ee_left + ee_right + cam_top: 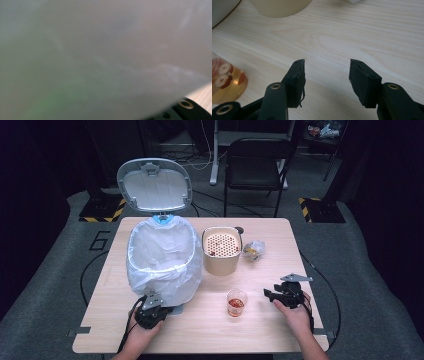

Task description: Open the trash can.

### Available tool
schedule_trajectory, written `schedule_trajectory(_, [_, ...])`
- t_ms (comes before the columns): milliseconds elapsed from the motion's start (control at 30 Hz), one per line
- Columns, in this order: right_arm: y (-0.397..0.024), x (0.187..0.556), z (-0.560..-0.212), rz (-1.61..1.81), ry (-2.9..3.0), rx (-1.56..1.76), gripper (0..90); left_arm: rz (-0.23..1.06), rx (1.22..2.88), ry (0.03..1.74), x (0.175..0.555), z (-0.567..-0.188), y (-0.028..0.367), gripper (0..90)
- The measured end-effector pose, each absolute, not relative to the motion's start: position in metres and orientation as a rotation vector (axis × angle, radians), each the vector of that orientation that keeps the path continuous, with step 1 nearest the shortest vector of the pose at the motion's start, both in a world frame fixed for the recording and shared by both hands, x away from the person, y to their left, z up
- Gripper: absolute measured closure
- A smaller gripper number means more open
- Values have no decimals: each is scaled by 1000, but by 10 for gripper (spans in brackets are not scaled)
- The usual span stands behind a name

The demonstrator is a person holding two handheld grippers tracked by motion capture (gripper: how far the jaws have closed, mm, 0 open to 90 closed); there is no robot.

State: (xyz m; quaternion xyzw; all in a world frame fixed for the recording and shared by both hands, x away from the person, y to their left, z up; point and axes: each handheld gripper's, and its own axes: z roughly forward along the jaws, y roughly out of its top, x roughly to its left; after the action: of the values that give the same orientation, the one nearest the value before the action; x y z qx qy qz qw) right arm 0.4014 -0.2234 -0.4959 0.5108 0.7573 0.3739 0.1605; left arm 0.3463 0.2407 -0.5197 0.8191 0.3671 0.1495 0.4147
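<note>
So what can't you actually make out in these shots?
- Left gripper: in the high view its jaws sit against the white bag on the bin, tips hidden; in its own view the bag is a blur.
- Clear cup: cut off by the left edge of the right gripper view.
- Crumpled wrapper: too small to identify in the high view.
- Beige container: what lies under its perforated insert is hidden.

One readable mark: a large figure "6" (100, 241) on the grey floor (60, 270), just left of the table's (280, 250) far left corner. Black-and-yellow hazard stripes (118, 210) on a floor plate behind the table, left side; a second striped plate (306, 201) at right. No legible text or brand on anything on the table.
</note>
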Motion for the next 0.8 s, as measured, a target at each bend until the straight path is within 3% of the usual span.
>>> schedule_trajectory(400, [-222,411,-491,1060,2162,1432,435,362,2043,931,346,-520,240,900])
schedule_trajectory(800, [-212,442,-468,1022,2135,1383,305,363,2044,928,346,-521,241,900])
